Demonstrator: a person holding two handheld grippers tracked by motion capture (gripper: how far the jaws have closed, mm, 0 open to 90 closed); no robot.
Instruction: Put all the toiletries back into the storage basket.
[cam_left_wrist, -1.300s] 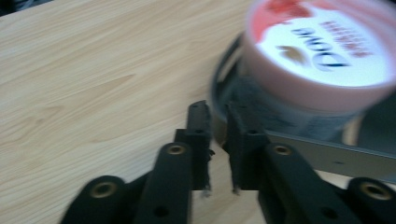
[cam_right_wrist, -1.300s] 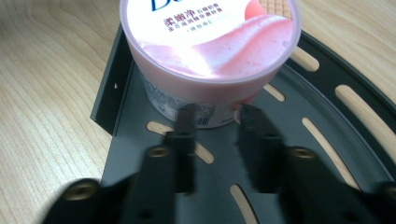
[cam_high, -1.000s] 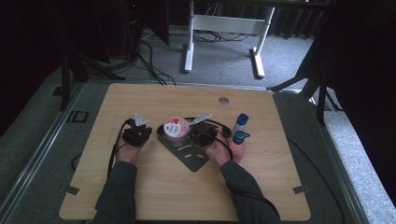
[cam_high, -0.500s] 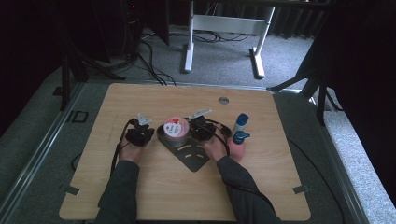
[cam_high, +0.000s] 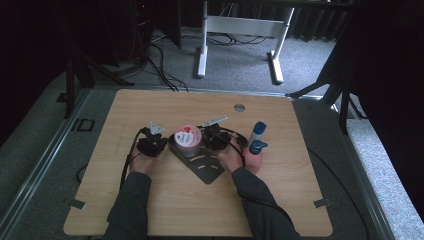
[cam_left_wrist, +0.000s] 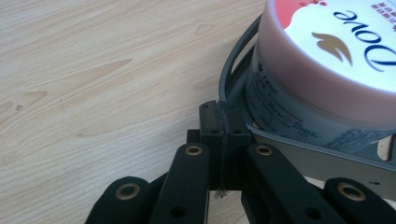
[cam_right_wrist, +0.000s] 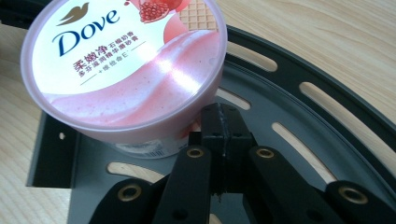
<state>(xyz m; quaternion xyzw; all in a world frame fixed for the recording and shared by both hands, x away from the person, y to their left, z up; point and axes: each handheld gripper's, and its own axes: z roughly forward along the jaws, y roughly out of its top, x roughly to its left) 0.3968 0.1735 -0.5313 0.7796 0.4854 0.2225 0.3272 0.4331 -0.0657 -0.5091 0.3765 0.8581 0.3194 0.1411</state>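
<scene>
The Dove tub (cam_high: 187, 138) stands upright on the dark slotted metal plate (cam_high: 205, 167), at the plate's far end. The left gripper (cam_left_wrist: 219, 122) has its jaws pressed together, holding nothing, just beside the tub at the plate's rim. The right gripper (cam_right_wrist: 223, 125), jaws also pressed together and empty, is over the plate, just beside the tub's other side.

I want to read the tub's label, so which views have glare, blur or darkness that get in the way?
High view: dim, dark around the table, tub too small to read. Right gripper view: a bright glare patch on the lid, yet the print reads sharply. Left gripper view: the lid is washed out and cropped, and the side print is soft.
</scene>
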